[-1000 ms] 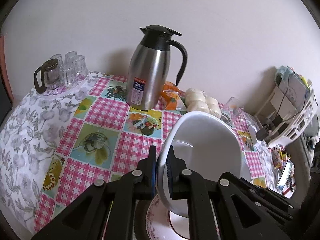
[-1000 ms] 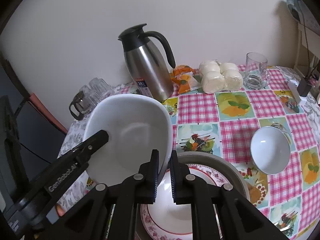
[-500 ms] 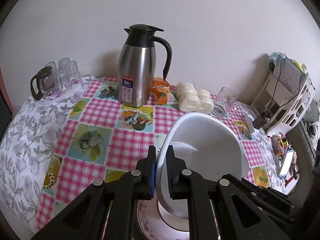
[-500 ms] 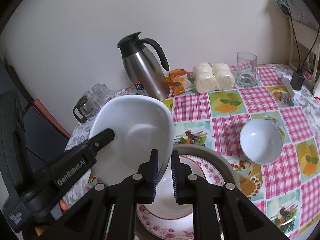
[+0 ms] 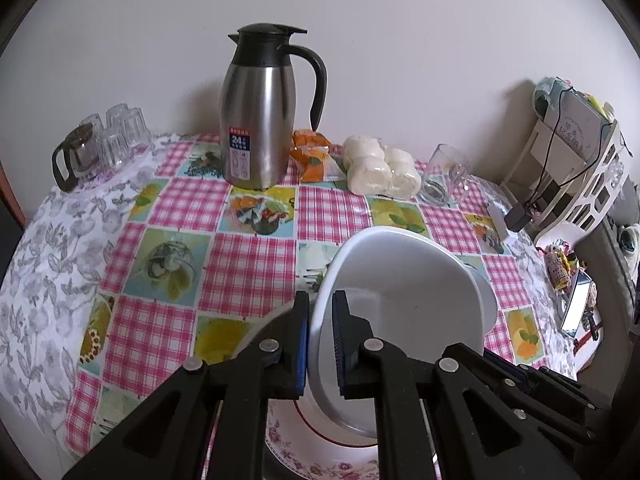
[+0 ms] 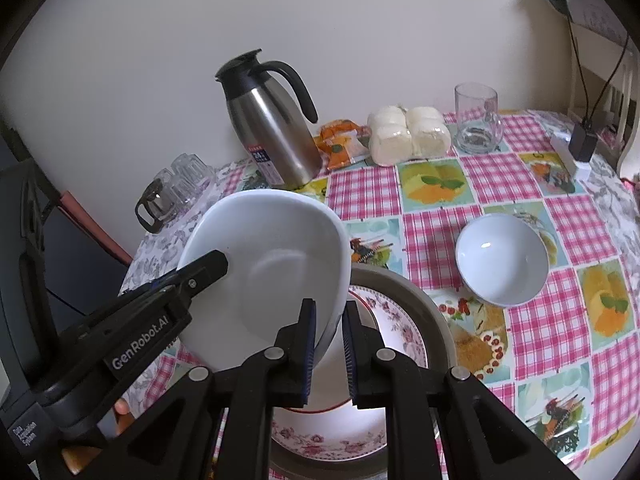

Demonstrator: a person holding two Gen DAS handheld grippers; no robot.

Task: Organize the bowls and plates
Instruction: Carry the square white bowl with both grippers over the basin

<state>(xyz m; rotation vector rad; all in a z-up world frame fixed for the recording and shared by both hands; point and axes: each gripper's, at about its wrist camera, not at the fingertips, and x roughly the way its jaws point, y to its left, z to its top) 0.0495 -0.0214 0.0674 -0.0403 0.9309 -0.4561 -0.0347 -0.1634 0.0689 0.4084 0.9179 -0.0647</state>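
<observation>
A large white bowl [image 5: 400, 300] [image 6: 260, 260] hangs tilted over a floral plate [image 6: 400, 332] that lies on a grey plate [image 6: 420, 300]. My left gripper [image 5: 320, 344] is shut on the bowl's near rim. In the right wrist view it reaches in from the left, one finger [image 6: 212, 266] inside the bowl. My right gripper [image 6: 328, 340] is shut on the opposite rim, its jaws a little apart around the wall. A small white bowl [image 6: 500, 260] stands upright on the checked cloth to the right of the plates.
At the back by the wall stand a steel jug [image 5: 258, 120], orange packets [image 6: 340, 140], wrapped white buns [image 6: 408, 134] and a glass mug [image 6: 478, 120]. Small glasses with a glass teapot [image 5: 100, 144] sit far left. A white rack [image 5: 576, 168] stands off the table's right.
Both grippers have drawn back from the jug with the white bowl between them, and more of the table shows. The right jaws stand slightly wider.
</observation>
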